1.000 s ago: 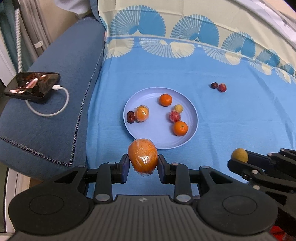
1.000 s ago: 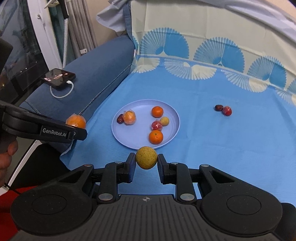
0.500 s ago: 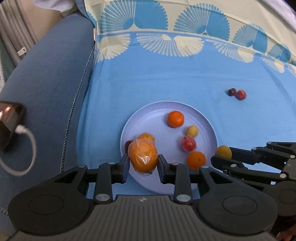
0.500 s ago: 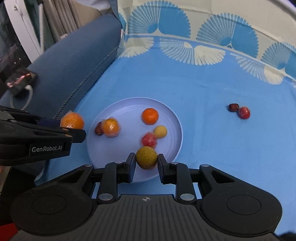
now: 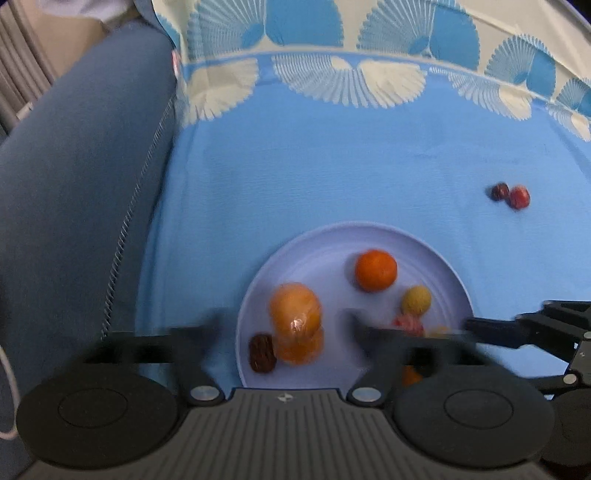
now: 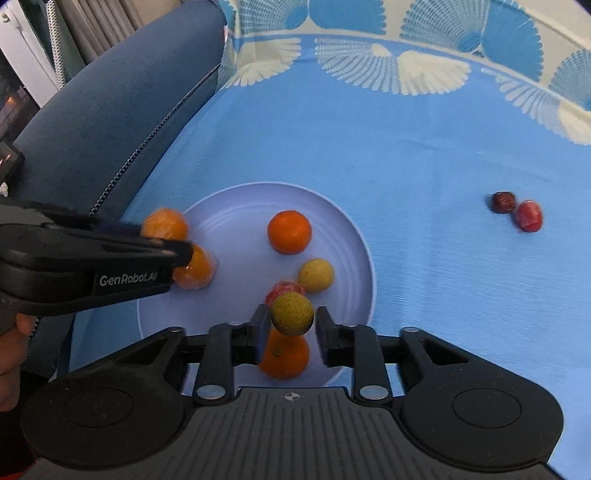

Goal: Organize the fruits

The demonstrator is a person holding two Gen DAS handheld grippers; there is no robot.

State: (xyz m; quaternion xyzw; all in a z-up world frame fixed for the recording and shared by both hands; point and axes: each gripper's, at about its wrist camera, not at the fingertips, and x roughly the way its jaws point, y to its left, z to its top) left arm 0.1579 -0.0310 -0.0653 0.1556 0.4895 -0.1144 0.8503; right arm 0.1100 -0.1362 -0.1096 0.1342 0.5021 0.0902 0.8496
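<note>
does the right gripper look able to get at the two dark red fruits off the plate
Probably not yet: the right gripper, its jaws opening, has a yellow-green fruit between its fingers. Bare cloth surrounds the two red fruits.

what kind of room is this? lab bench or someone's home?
Likely a home, probably a living room: a blue upholstered sofa arm beside a surface under a fan-patterned blue cloth, a plate of fruit on it, and curtains in the corner.

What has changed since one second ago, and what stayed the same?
Both grippers came over the plate. The left gripper let go of the wrapped orange; its jaws are opening. The right gripper is opening around the yellow-green fruit. The two red fruits on the cloth stayed.
</note>
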